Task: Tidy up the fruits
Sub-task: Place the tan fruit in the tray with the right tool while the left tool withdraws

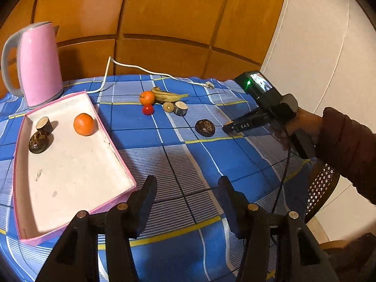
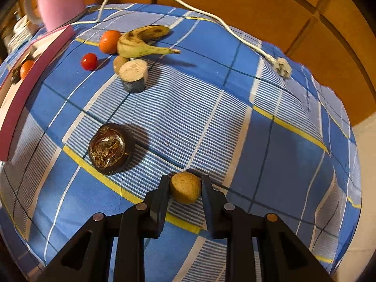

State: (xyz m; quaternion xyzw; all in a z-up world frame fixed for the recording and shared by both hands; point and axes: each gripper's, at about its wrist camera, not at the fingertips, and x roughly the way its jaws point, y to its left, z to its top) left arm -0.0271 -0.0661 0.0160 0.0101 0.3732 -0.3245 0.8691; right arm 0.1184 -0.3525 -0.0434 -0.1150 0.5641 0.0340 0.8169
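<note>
Brown fruit (image 2: 185,187) between right gripper (image 2: 185,189) fingers (image 2: 162,195)

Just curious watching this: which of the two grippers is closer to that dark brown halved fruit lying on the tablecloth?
Right. The right gripper sits just beside the dark halved fruit, shut on a small tan piece. The left gripper hangs open well back from it, by the pink tray.

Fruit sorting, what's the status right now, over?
Left hand-held gripper open, empty. Right hand-held gripper shut on small tan fruit. Pink tray holds three pieces. Dark fruit sits between gripper and tray.
</note>
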